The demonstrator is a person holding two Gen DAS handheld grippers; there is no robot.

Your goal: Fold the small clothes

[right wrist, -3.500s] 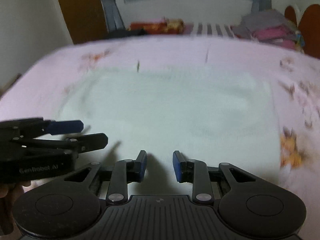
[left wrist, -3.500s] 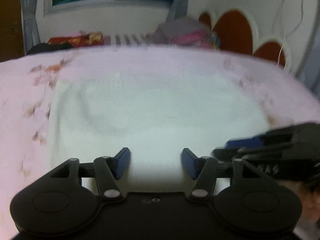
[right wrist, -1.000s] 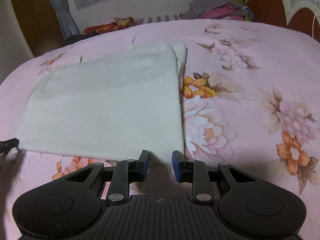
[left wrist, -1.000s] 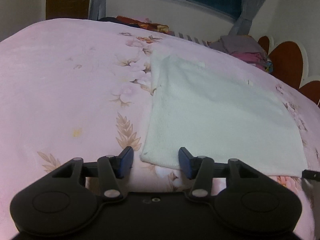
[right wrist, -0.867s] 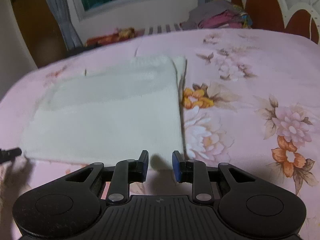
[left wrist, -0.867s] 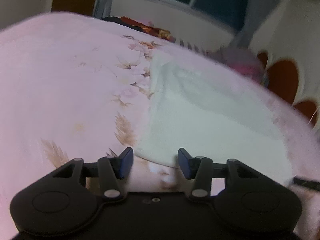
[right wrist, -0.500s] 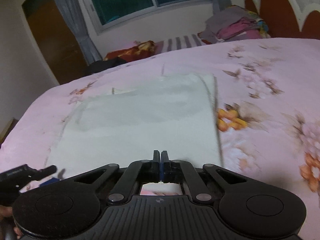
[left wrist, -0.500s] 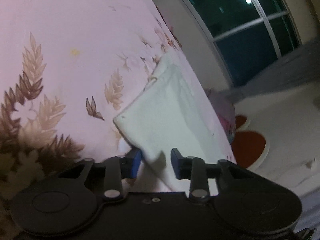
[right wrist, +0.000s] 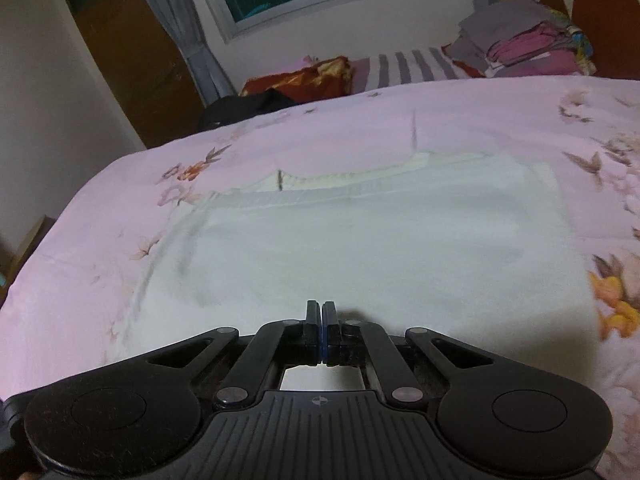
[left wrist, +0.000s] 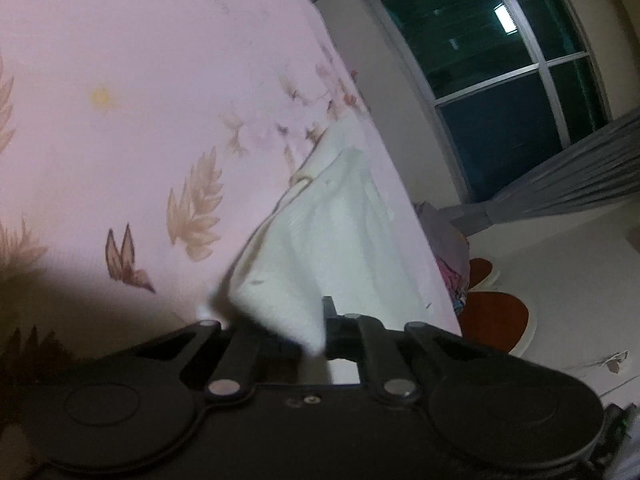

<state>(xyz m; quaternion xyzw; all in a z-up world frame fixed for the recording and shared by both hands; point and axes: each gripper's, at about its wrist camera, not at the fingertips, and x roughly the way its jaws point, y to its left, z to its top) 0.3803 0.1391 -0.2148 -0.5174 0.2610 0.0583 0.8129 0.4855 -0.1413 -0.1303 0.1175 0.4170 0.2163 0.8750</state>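
White garment (left wrist: 320,240): left gripper (left wrist: 316,332), rolled sideways, clamps its near corner (jaws just closed); right gripper (right wrist: 321,320), pressed together, now grips nothing visible.

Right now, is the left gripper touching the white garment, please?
Touching: the left wrist view shows the left gripper shut on a corner of the white garment.

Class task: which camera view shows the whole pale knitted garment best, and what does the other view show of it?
The right wrist view: the pale knitted garment lies spread across the pink floral bedspread, most of its outline visible. The left wrist view shows only one lifted corner, pinched in the left tongs, with the rest foreshortened.
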